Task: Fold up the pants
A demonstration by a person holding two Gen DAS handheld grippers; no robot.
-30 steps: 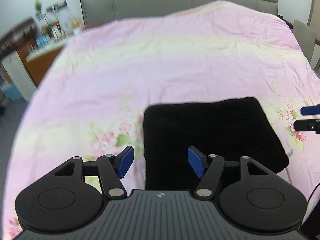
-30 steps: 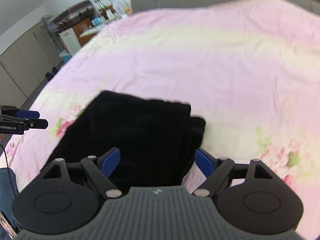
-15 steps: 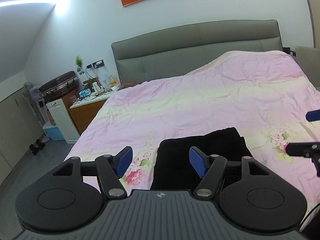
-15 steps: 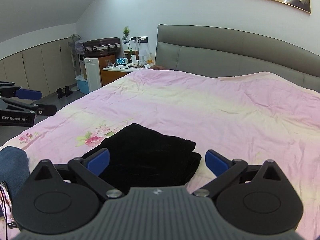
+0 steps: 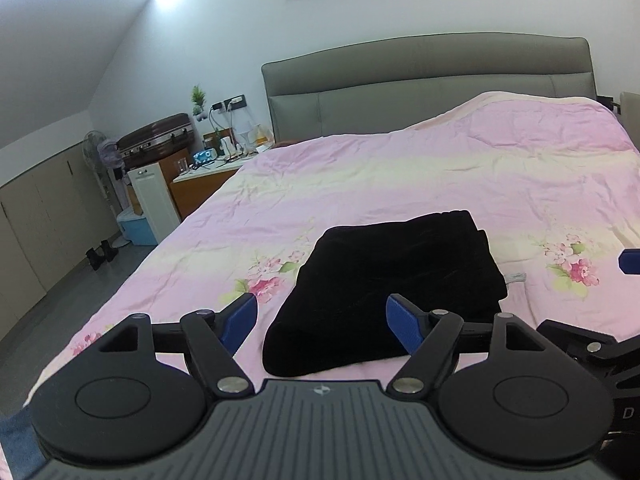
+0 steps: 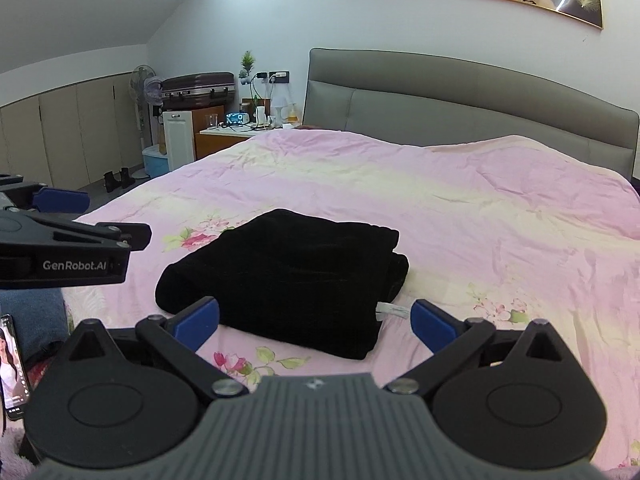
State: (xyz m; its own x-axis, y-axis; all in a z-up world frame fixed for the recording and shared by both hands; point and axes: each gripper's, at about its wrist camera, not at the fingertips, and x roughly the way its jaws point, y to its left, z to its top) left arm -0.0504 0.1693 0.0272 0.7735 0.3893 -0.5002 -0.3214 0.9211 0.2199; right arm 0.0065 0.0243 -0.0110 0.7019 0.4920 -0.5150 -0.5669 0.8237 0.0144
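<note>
The black pants (image 5: 384,284) lie folded into a compact rectangle on the pink floral bedspread (image 5: 440,184), near the bed's front edge. They also show in the right wrist view (image 6: 288,276), with a white label sticking out at their right side. My left gripper (image 5: 322,324) is open and empty, held back from the pants' near edge. My right gripper (image 6: 314,326) is open and empty, also short of the pants. The left gripper's side shows at the left of the right wrist view (image 6: 76,248).
A grey headboard (image 5: 432,84) stands at the far end of the bed. A nightstand (image 5: 200,184) with clutter, a white cabinet, a suitcase and a fan stand left of the bed. A phone (image 6: 14,364) lies at the lower left by blue cloth.
Both grippers have pulled back and tilted up from close over the pants. The room and headboard have come into view. The pants have stayed folded on the bed.
</note>
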